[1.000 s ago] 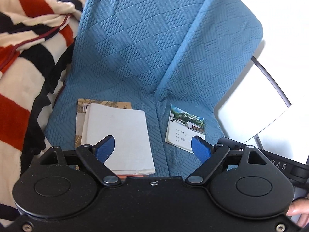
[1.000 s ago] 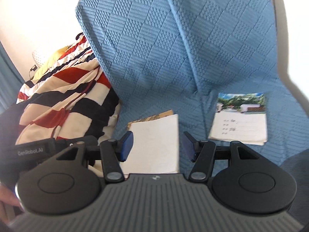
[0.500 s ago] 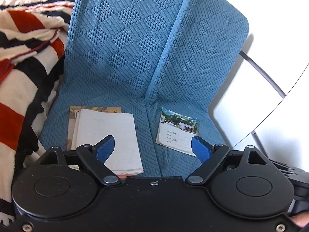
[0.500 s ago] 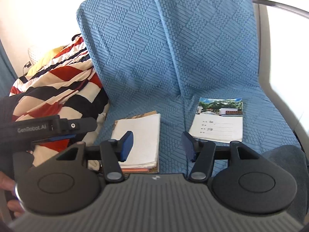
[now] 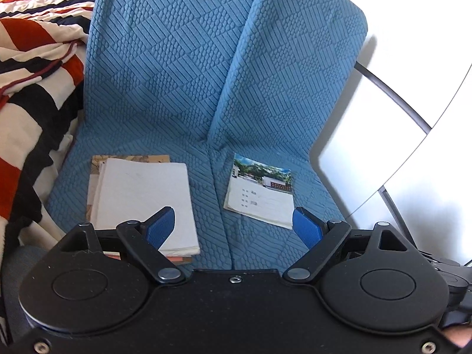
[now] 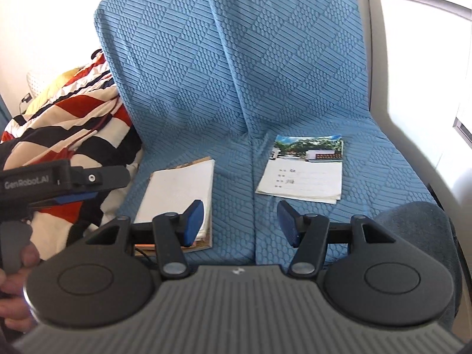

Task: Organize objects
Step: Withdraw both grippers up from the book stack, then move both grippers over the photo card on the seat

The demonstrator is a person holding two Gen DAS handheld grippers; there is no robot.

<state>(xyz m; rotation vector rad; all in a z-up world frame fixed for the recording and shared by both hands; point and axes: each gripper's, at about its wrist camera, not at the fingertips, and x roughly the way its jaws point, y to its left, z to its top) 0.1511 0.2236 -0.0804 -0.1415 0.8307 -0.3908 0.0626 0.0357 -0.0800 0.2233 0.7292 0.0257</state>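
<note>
A stack of notebooks with a plain white cover on top (image 5: 141, 197) (image 6: 180, 191) lies on the left half of the blue-covered chair seat (image 5: 206, 206). To its right lies a thin booklet (image 5: 261, 190) (image 6: 303, 171) with a landscape photo across its top. My left gripper (image 5: 233, 228) hovers open in front of both, nothing between its blue pads. My right gripper (image 6: 240, 222) is also open and empty, its fingertips short of the stack and the booklet. The left gripper's body (image 6: 59, 180) shows at the left edge of the right wrist view.
A red, black and cream striped blanket (image 5: 32, 88) (image 6: 73, 124) is heaped left of the chair. The textured blue cover runs up the chair back (image 6: 236, 59). A white wall and a dark curved tube (image 5: 392, 97) stand to the right. A dark cushion edge (image 6: 419, 221) shows front right.
Both grippers have drawn back from the chair, so the notebooks and booklet look smaller and farther off. More of the chair back is in view. Neither gripper's opening has changed.
</note>
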